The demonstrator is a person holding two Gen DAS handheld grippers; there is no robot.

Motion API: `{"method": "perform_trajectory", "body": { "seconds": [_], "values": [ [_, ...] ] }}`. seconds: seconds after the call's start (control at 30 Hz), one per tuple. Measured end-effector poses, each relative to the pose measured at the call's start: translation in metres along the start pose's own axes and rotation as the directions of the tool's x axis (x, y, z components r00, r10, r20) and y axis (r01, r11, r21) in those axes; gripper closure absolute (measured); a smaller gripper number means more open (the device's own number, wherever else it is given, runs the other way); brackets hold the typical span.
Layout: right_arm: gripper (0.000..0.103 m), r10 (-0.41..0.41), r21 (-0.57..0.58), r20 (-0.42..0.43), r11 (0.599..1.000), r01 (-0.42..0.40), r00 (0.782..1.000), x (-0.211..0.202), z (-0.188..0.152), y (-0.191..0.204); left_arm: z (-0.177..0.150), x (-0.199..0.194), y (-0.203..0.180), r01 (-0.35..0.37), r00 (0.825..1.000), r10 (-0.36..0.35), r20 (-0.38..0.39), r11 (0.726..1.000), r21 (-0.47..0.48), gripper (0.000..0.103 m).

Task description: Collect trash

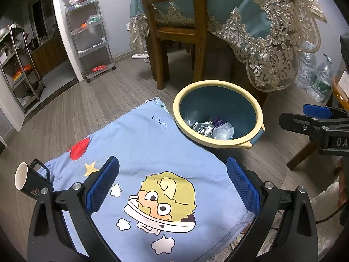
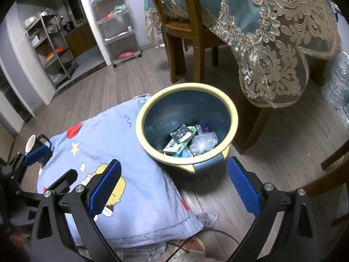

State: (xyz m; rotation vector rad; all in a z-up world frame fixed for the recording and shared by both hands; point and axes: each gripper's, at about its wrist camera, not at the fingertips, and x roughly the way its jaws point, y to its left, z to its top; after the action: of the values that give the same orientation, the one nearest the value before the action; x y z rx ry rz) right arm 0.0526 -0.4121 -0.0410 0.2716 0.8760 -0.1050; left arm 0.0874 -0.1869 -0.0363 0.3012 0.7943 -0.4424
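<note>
- Left gripper point(image 1: 172, 182): we see its jaws spread wide with nothing between them, hovering above the blue cartoon-print cloth point(image 1: 139, 144).
- Right gripper point(image 2: 173, 185): jaws likewise apart and empty, hanging over the edge of the cloth and the wooden floor point(image 2: 272, 152), just short of the bin point(image 2: 234, 118).
- The cloth covers some raised support; we cannot tell what lies beneath it. Its printed surface shows no loose trash in either view.
- A dark mug point(image 1: 30, 180) with a white inside sits at the cloth's left edge, beside the left gripper. We judge it is not trash, though we cannot be certain.
- The bin, dark blue with a cream rim, stands on the floor touching the far right corner of the cloth, in front of a wooden chair point(image 1: 181, 21) and a lace-edged tablecloth point(image 1: 268, 43).
- Trash inside the bin, seen from the right wrist: a green and white carton point(image 2: 176, 146), a dark packet point(image 2: 182, 133) lying on it, crumpled clear plastic point(image 2: 202, 143) and a small purple item point(image 2: 204, 128).
- Progress, as we judge it: several pieces are already collected and both grippers are free, so the task looks late or complete.
- Possible remainder: clear plastic bottles point(image 1: 314, 80) by the table leg, well apart from the bin. Whether they count as trash we cannot tell.
</note>
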Motion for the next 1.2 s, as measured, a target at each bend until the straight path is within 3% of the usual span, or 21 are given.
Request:
{"method": "perform_trajectory", "body": {
  "seconds": [1.2],
  "values": [
    [0.006,-0.004,0.006,-0.012,1.000,0.004,1.000,0.0030,0.0009,0.0011,-0.0014,-0.0006,-0.0030,0.000,1.000,0.001,-0.002,1.000,0.021,0.006]
  ]
}}
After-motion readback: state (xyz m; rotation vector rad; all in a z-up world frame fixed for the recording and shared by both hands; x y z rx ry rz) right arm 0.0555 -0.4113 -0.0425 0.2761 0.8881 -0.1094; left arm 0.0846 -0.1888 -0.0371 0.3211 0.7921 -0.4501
